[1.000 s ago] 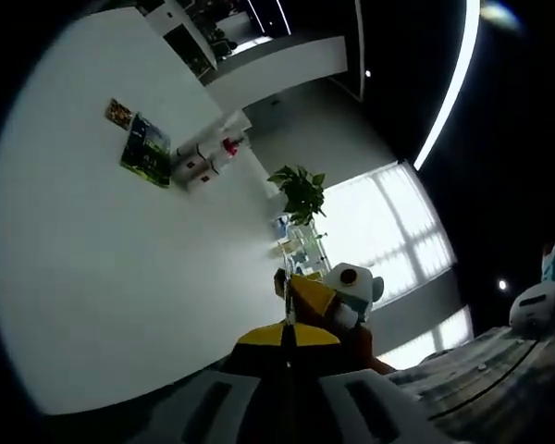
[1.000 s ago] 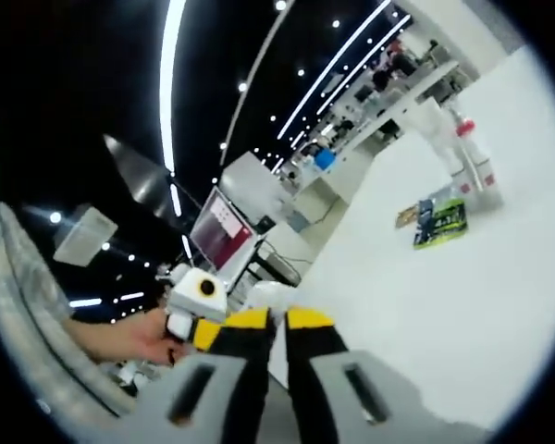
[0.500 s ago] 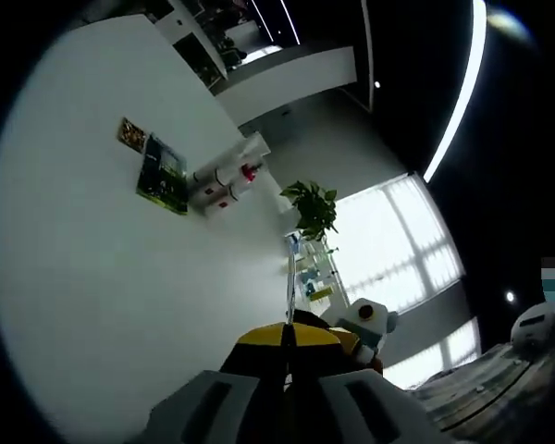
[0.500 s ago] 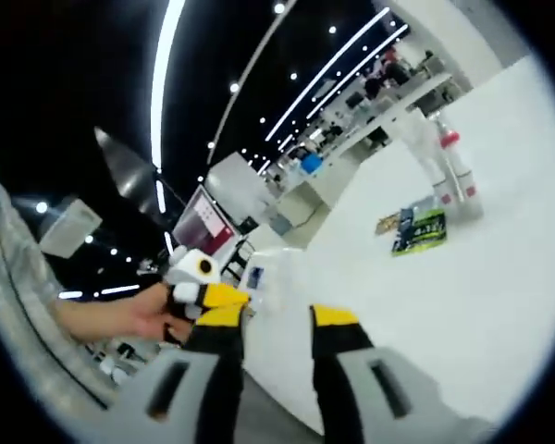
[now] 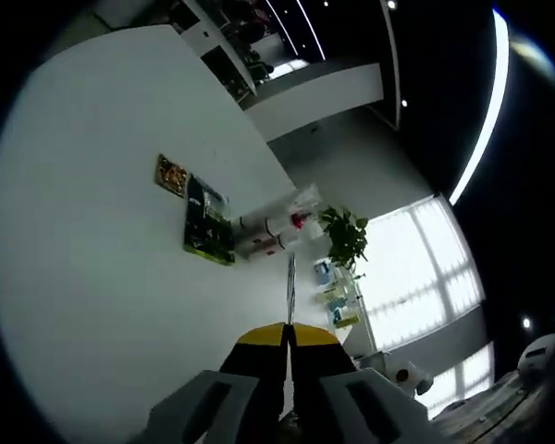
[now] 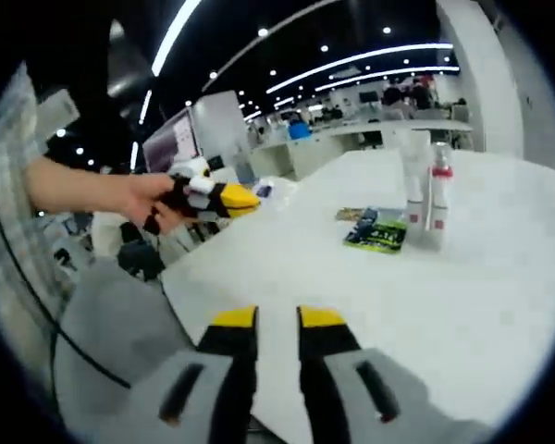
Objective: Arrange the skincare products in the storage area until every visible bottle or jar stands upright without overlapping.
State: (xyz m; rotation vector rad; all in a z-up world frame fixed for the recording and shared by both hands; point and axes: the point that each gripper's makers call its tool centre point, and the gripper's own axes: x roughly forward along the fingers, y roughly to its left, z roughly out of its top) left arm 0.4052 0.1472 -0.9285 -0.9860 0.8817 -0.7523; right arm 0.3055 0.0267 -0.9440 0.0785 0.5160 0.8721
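Bottles (image 6: 424,196) stand upright beside a green packet (image 6: 377,233); left jaws closed, right jaws slightly apart, empty.

Both views face the bottles (image 5: 270,233) (image 6: 424,199) from afar.

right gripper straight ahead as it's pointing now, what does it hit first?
Probably bare table first. The right gripper points across it, with nothing close ahead. The green packet and two bottles lie further on, slightly right of the line. Depth is unclear.

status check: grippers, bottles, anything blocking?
Left gripper shut, right gripper slightly open, both empty. Two bottles upright beside green packet on white table. Path clear.
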